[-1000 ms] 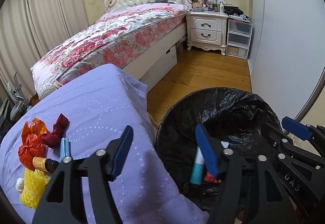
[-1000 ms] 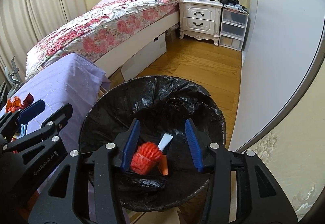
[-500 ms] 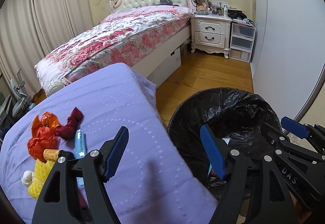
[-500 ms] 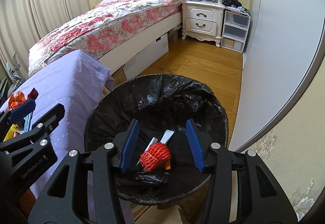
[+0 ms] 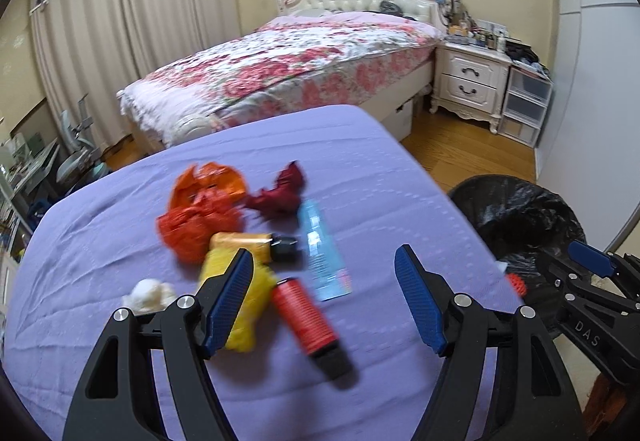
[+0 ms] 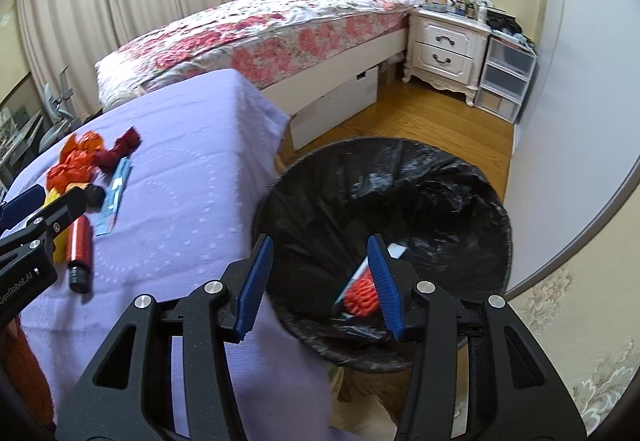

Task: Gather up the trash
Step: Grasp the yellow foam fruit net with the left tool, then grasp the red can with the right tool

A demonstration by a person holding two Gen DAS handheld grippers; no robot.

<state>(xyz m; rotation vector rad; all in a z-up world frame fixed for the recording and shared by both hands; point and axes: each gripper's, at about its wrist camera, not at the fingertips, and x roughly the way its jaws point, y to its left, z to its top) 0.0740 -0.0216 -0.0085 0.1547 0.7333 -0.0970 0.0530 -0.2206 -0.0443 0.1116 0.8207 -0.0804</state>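
Observation:
Trash lies in a heap on the purple-covered table (image 5: 360, 169): a red cylinder with a black cap (image 5: 306, 315), a light blue tube (image 5: 322, 253), yellow foam netting (image 5: 248, 305), an orange bottle (image 5: 244, 243), orange wrappers (image 5: 200, 209), a dark red wrapper (image 5: 282, 191) and a white wad (image 5: 148, 293). My left gripper (image 5: 324, 299) hovers open over the red cylinder, nothing between its fingers. My right gripper (image 6: 320, 281) is open and empty above the rim of the black-lined bin (image 6: 400, 201), where a red netted piece (image 6: 362, 295) and a tube lie.
The bin (image 5: 520, 213) stands on the wooden floor right of the table. Behind are a floral bed (image 5: 288, 61), a white nightstand (image 5: 470, 81), plastic drawers (image 5: 524, 105) and a grey wardrobe wall (image 6: 580, 101). Curtains and chairs (image 5: 76, 157) sit at left.
Both grippers swung left, away from the bin. The left one now hangs over the trash pile on the table; the right one sits over the bin's left rim. The red netted piece lies in the bin.

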